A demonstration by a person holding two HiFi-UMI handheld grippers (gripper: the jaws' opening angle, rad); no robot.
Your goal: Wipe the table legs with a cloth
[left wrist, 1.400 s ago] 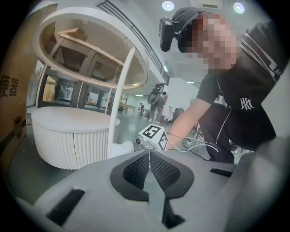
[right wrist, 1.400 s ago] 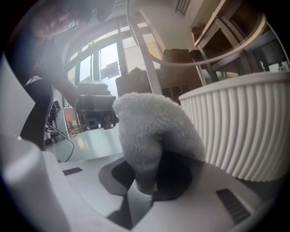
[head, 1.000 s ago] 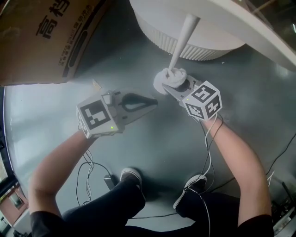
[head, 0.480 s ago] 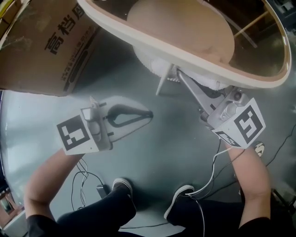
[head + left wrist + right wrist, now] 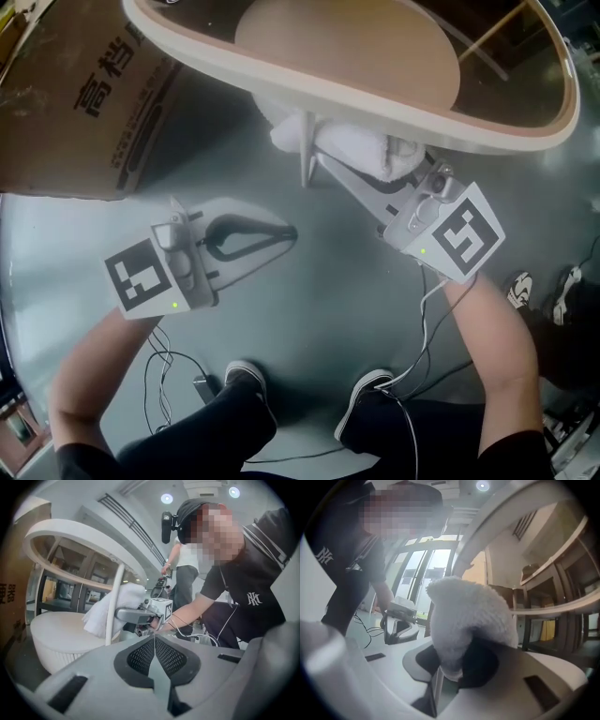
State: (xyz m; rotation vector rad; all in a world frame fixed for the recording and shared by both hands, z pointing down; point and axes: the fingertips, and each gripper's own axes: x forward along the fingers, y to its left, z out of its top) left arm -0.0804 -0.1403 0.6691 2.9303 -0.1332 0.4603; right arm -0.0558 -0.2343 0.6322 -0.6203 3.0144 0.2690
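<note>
A thin white table leg (image 5: pixel 305 155) runs down from the oval cream-rimmed table top (image 5: pixel 216 70). My right gripper (image 5: pixel 339 167) is shut on a white fluffy cloth (image 5: pixel 356 148), which presses against the leg just under the top. The right gripper view shows the cloth (image 5: pixel 464 616) bulging out of the right gripper (image 5: pixel 452 667) beside the leg (image 5: pixel 487 520). My left gripper (image 5: pixel 292 231) is shut and empty, low and to the left, apart from the leg. Its own view shows the left gripper (image 5: pixel 153 641) facing the leg (image 5: pixel 114 604), the cloth (image 5: pixel 119 604) and the right gripper (image 5: pixel 133 616).
A large cardboard box (image 5: pixel 84 84) stands at the left. A round ribbed white base (image 5: pixel 51 634) sits under the table behind the leg. Cables (image 5: pixel 169 356) trail on the grey floor by my shoes (image 5: pixel 246 375). Another person (image 5: pixel 185 573) stands behind.
My right gripper has carried the cloth up the leg, from near the floor to just under the table top. The left gripper has stayed low at the left, still shut.
</note>
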